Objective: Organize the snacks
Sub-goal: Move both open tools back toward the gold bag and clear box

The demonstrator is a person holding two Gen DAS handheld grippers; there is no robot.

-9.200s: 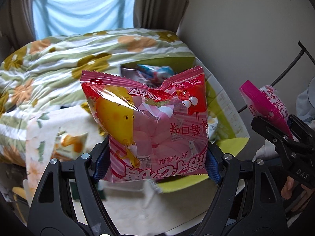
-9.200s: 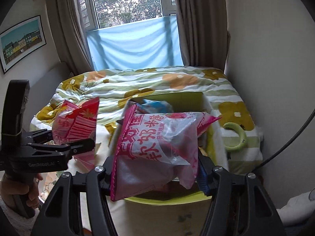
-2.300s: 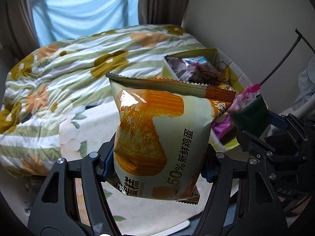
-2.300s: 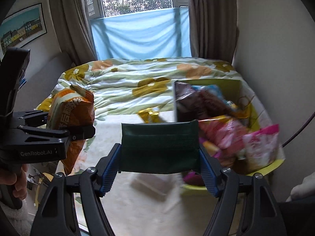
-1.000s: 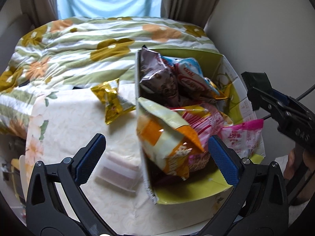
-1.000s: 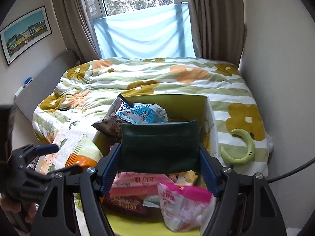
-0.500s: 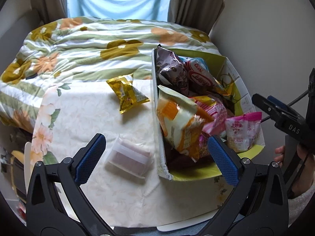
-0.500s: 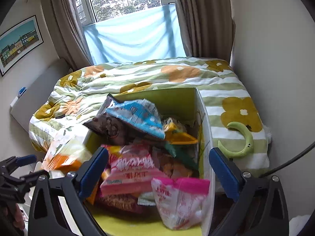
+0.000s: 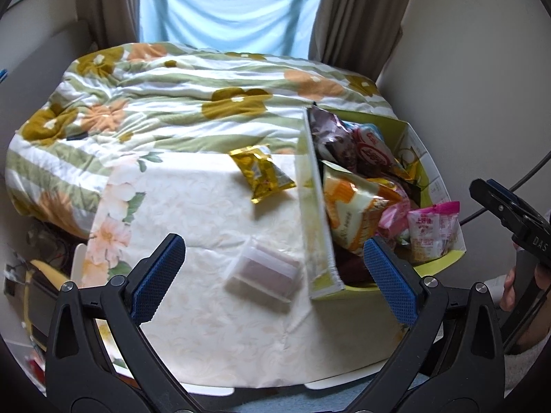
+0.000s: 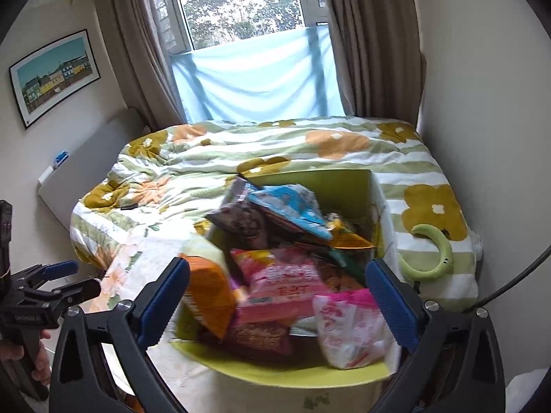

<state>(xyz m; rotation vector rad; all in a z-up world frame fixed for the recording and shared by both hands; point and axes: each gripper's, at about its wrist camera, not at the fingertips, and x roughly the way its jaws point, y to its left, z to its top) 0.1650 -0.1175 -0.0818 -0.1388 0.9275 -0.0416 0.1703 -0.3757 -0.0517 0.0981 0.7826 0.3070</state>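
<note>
A lime-green cardboard box (image 9: 318, 213) stands on the table's right side, packed with several snack bags; it also shows in the right wrist view (image 10: 296, 375). An orange and cream cake bag (image 9: 354, 213) leans inside its left wall. A gold snack bag (image 9: 261, 175) and a clear tub of pink wafers (image 9: 265, 272) lie on the tablecloth left of the box. My left gripper (image 9: 275, 275) is open and empty above the tub. My right gripper (image 10: 279, 303) is open and empty above the box.
The table wears a cream floral cloth (image 9: 193, 234) and stands against a bed with a flowered quilt (image 9: 165, 103). A green curved object (image 10: 434, 251) lies on the quilt right of the box. A wall is close on the right.
Both grippers dropped their loads into the box and opened: the left its cake bag, the right its dark green packet. The left gripper has since drawn back and leftward.
</note>
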